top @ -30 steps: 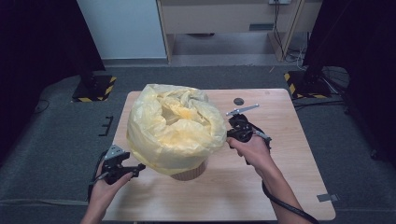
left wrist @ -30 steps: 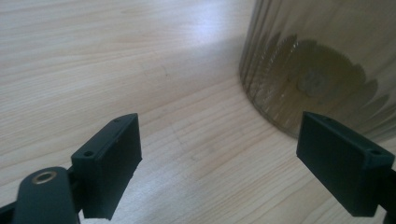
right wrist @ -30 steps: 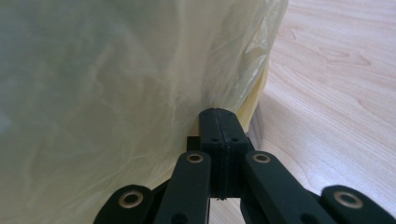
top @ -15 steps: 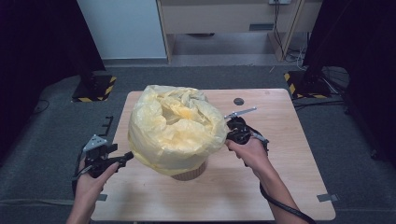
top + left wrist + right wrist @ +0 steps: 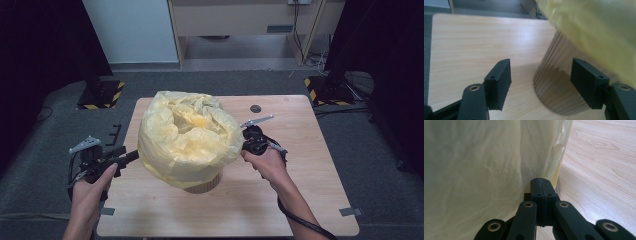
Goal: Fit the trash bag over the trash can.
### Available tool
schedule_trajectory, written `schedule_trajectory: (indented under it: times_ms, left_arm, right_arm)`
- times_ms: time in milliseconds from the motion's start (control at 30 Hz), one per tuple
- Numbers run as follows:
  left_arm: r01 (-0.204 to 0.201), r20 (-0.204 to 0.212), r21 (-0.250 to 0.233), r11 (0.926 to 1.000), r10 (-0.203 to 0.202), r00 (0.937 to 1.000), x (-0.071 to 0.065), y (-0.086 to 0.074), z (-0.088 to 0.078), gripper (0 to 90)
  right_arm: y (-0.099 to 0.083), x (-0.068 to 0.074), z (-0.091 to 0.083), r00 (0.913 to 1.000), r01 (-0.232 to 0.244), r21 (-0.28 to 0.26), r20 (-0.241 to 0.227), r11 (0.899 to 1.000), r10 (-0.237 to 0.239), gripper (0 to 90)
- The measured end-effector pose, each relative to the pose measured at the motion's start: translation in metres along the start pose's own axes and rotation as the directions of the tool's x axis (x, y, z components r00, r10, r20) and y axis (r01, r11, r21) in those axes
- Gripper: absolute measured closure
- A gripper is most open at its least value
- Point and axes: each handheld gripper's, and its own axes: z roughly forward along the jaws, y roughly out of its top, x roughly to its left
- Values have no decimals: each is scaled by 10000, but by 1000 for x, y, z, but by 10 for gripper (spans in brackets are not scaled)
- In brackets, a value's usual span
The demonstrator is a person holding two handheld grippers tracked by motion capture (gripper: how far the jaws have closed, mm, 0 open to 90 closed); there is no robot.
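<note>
Right gripper [image 5: 543,195]: jaws fully closed, pinching the yellow bag [image 5: 187,137] at its right edge. Left gripper [image 5: 541,82]: jaws apart, just been closing, gripping nothing, beside the ribbed bin [image 5: 556,87]. The bag lines that bin, draped over its rim, mid-table [image 5: 310,210]. Bag contents indiscernible.

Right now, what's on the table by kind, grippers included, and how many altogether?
Yellow bag: 1
Bin under it: 1
Small dark disc: 1
Grippers: 2, left gripper with jaws apart and nothing between the pads, right gripper shut at the bag's edge
Total: 5
</note>
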Motion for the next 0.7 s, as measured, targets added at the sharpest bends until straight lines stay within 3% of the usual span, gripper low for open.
schedule_trajectory:
  times_ms: [367, 700]
  left_arm:
    - [112, -12, -729, 9973, -113, 9999, -11, 20, -10, 342]
    - [262, 393, -813, 9963, -231, 9990, -20, 29, -9, 323]
  right_arm:
    - [1, 1, -1, 10000, -4, 30, -9, 10000, 4, 900]
    - [1, 1, -1, 10000, 8, 24, -3, 10000, -8, 900]
